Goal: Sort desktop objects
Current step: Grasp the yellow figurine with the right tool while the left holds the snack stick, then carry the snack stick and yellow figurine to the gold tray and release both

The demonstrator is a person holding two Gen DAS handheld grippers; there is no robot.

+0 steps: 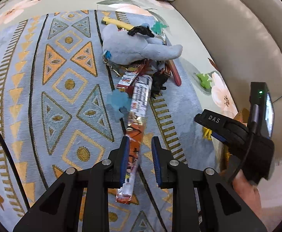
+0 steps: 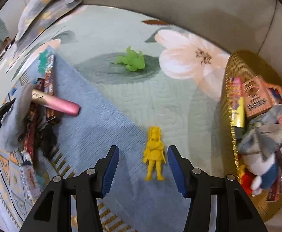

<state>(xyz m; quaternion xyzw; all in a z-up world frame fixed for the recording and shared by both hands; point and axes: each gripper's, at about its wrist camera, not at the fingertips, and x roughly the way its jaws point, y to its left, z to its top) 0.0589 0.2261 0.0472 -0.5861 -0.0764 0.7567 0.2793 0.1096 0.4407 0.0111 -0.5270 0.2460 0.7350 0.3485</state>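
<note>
Yellow figurine (image 2: 154, 152) lies between the right gripper's (image 2: 143, 163) parted jaws.

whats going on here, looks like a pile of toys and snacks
A person is sorting small items off a patterned mat. The left tool is open around a long snack packet lying on the mat. The right tool is open around a yellow figurine, not yet gripping it. A gold basket on the right already holds toys and boxes.

patterned blue mat (image 1: 63, 89) | floral cloth (image 2: 121, 100) under it | beige sofa (image 1: 237, 38) behind
</note>
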